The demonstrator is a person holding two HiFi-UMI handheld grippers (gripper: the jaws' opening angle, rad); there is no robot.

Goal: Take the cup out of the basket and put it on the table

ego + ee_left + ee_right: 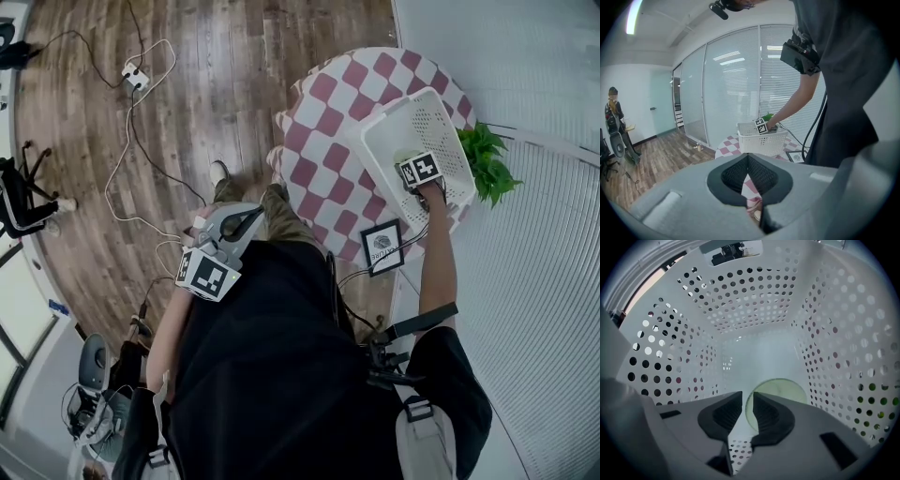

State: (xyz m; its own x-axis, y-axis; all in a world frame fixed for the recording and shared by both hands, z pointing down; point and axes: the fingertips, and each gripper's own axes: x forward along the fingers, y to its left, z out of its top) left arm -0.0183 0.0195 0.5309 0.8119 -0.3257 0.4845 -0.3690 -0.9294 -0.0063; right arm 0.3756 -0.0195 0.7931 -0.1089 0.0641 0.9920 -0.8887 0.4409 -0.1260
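Grasping step: the right claw (pixel 746 405), down inside the white perforated plastic basket (pixel 754 310) at the checkered bench's (pixel 319 122) right edge, straddles the rim of the pale green cup (pixel 785 389), narrowly spread. Next it should pinch firmly and lift straight up. The left claw (pixel 748 161) is pressed together, empty.

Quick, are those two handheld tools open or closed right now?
Left tool: closed, empty.
Right tool: open in the basket, rim of the green cup between its jaws, not yet gripped.
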